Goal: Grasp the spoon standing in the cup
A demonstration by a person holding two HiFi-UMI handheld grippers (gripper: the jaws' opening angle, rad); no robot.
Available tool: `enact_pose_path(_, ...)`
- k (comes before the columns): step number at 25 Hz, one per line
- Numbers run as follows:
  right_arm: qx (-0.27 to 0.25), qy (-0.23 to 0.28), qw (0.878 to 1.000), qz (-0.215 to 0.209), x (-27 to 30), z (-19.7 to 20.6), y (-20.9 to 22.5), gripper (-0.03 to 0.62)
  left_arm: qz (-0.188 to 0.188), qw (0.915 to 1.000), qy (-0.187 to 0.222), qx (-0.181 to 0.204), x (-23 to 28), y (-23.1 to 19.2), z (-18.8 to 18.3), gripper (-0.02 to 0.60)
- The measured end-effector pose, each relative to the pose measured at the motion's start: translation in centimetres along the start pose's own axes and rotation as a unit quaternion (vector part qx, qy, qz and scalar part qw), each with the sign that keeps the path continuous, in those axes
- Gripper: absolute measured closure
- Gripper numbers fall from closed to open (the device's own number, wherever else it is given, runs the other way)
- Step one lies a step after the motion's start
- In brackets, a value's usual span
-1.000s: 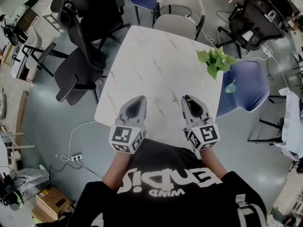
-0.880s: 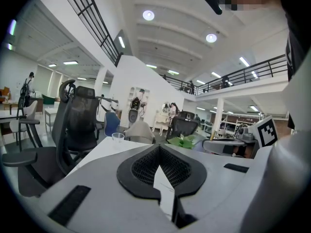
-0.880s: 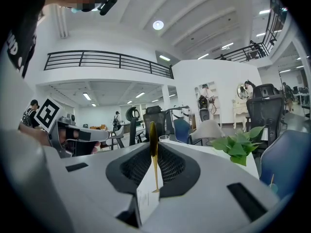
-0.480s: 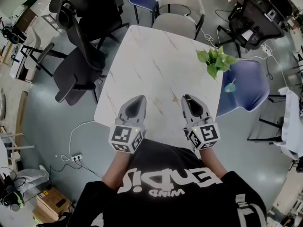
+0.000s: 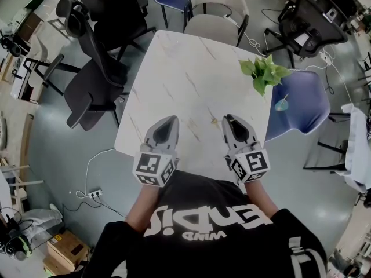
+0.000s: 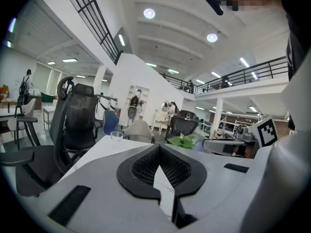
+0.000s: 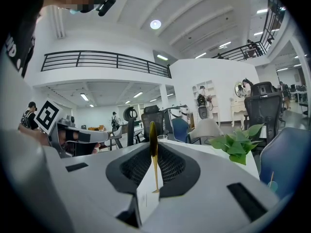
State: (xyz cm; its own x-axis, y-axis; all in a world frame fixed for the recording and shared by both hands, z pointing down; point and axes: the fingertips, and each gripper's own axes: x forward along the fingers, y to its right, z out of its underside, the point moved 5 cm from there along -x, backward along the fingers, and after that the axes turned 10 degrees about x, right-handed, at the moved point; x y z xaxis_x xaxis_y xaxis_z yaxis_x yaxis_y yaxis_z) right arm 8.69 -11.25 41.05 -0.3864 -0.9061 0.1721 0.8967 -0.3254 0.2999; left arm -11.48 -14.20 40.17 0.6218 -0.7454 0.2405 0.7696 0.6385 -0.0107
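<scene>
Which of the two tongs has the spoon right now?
The right tongs: a thin gold spoon stands upright, clamped between its jaws. The left tongs are shut with nothing between their jaws.

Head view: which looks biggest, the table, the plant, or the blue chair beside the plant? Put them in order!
1. table, largest
2. blue chair, though lower and farther away
3. plant, smallest

- Bright, even indoor light is supplied from round ceiling lamps (image 6: 149, 13) and strip lights (image 6: 121, 39).
- Only faint, soft shadows are cast on the table (image 5: 191, 80).
- Strong fisheye bending and black corners are noted in both gripper views.
- The spoon (image 7: 153, 140) is rendered sharp, with a dull sheen.
</scene>
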Motion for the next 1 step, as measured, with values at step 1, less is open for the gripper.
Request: enact_pose_path(1, 0.0, 0.0, 1.0, 0.0, 0.05, 0.02, 0.05, 0.556, 0.001, 1.0, 0.0, 0.0, 0.07, -0.02, 0.03, 0.568)
